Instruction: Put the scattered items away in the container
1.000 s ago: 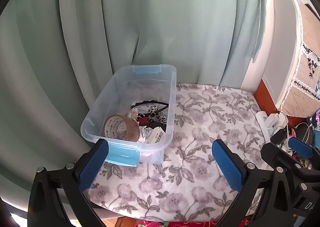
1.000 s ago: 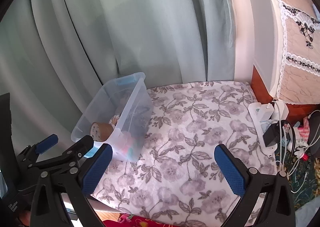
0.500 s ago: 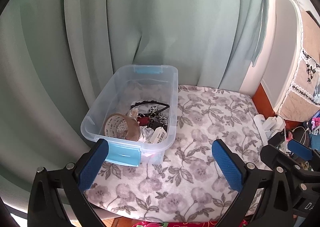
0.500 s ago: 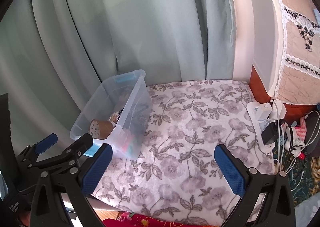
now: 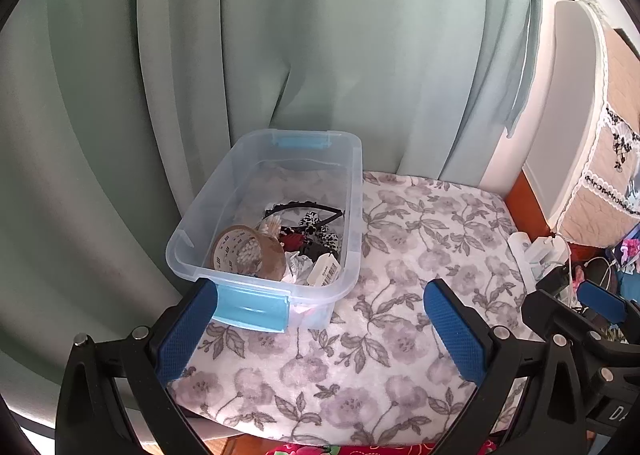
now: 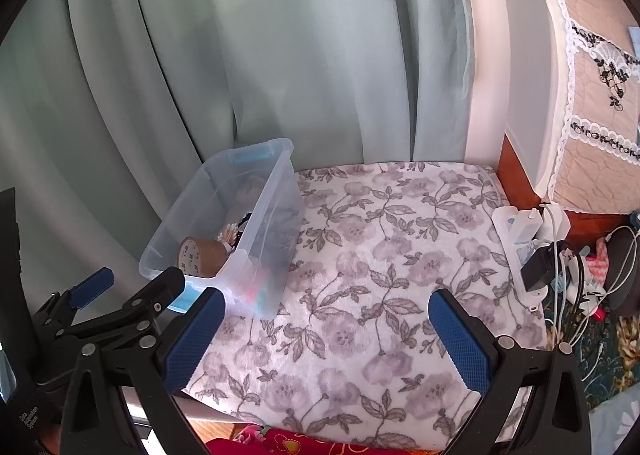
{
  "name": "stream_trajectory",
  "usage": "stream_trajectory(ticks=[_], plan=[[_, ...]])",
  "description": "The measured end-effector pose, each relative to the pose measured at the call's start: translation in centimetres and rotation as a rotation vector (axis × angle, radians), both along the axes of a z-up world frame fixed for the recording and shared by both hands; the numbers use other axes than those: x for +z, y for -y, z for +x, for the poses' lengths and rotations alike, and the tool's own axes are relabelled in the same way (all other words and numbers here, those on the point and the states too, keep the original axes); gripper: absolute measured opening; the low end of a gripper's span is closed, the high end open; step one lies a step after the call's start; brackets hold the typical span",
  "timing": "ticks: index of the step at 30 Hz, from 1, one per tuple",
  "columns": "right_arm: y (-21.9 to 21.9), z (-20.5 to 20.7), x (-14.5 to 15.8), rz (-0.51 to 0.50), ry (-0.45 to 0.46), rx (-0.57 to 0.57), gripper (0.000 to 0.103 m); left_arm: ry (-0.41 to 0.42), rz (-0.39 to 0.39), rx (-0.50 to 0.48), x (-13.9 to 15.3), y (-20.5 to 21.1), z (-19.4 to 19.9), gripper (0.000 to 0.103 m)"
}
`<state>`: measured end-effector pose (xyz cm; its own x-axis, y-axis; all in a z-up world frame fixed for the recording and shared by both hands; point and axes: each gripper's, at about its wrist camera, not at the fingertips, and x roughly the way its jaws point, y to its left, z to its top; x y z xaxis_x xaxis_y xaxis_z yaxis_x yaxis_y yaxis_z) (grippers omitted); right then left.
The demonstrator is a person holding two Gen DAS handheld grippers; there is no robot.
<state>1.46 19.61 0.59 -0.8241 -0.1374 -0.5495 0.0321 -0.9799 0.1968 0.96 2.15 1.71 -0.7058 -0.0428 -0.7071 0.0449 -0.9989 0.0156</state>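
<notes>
A clear plastic bin with blue latches stands at the left of a floral-covered surface; it also shows in the right wrist view. Inside lie a brown tape roll, a black headband, cotton swabs, a tagged item and other small things. My left gripper is open and empty, held above the near edge, its left finger close to the bin's front latch. My right gripper is open and empty over the surface, right of the bin.
Green curtains hang behind the surface. A white power strip with chargers and cables lies past the right edge. A quilted, lace-trimmed cover stands at the far right. The left gripper shows at lower left in the right wrist view.
Both grippers have drawn back and up a little from the surface, so the bin sits slightly farther off. Both stay open and empty.
</notes>
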Motion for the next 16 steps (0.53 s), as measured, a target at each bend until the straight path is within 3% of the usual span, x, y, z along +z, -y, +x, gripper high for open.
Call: stream_trajectory(ticks=[16], plan=[[0.63,-0.40,0.38,-0.001,-0.008,-0.009,0.103,-0.007,0.009,0.004,-0.12,0.78,0.07,0.103]])
